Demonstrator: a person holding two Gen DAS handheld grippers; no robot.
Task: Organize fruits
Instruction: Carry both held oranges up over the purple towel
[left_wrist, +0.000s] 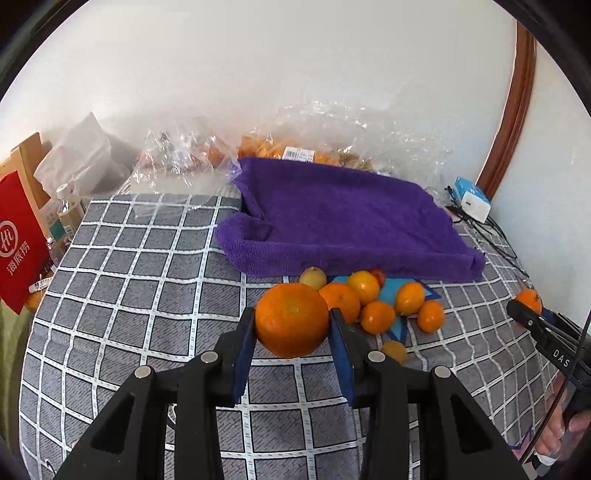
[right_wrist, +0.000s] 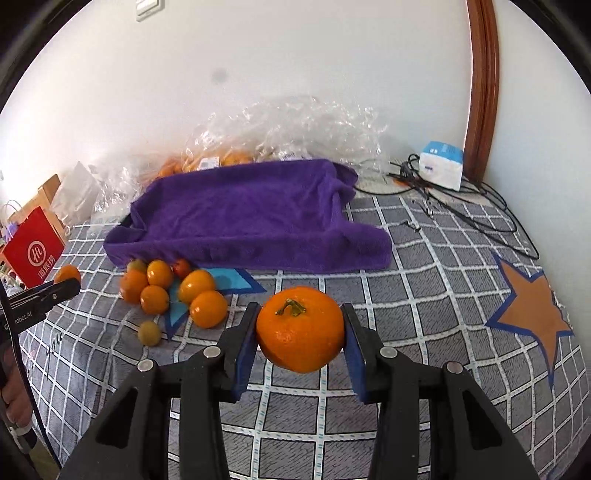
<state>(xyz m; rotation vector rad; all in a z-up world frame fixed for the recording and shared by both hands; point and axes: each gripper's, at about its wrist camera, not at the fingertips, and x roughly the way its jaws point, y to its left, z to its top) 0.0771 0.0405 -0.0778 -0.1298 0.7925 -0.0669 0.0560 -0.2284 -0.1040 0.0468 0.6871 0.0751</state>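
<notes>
Between each gripper's pads sits an orange: left gripper pinching one orange, right gripper another.

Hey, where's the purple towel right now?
The purple towel lies across the checked tablecloth toward the wall, in both wrist views. Clear plastic bags sit behind it, and the loose fruit pile sits at its near left corner.

Two glossy oranges are held clear of the grid-patterned cloth, a large orange stem-end down and a stemmed mandarin stalk facing up, while a cluster of smaller citrus lies just beside a purple towel-lined tray.
</notes>
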